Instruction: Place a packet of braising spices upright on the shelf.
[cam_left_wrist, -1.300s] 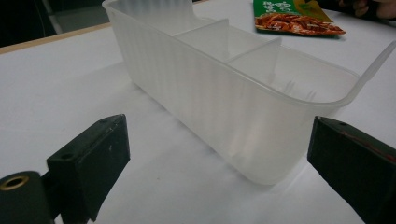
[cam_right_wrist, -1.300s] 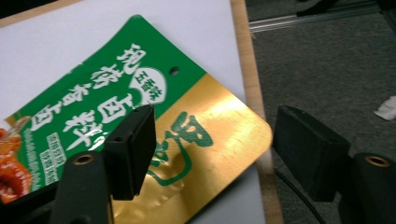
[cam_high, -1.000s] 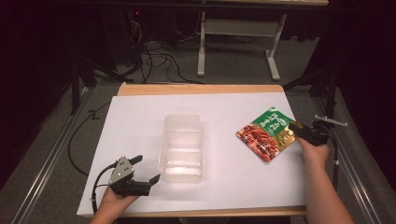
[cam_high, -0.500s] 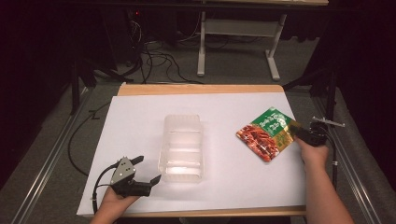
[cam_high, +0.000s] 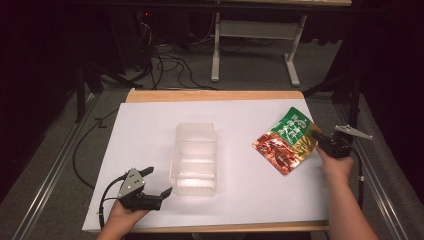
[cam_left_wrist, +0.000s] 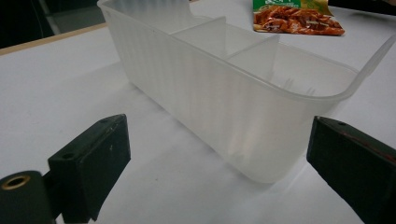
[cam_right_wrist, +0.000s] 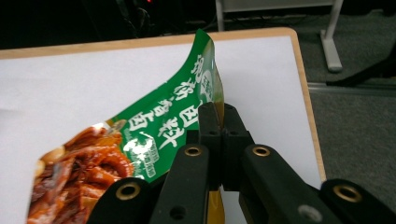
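Right tool (cam_right_wrist: 218, 122) is clamped on the edge of the food packet (cam_high: 286, 141) at the worktop's (cam_high: 240, 107) right side. Light and floppy, it likely sags; edge grip suits. Left tool (cam_high: 150, 186) gapes beside the plastic tray (cam_high: 195, 157).

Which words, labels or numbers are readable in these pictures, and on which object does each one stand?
Food packet, held by the shut right gripper: large white Chinese-style characters on the green part, too tilted and blurred to quote with certainty.
Same packet, small white print under those characters: too small to read.
Clear plastic container: no text.
Left gripper, open: no text.
White table cover: no text.
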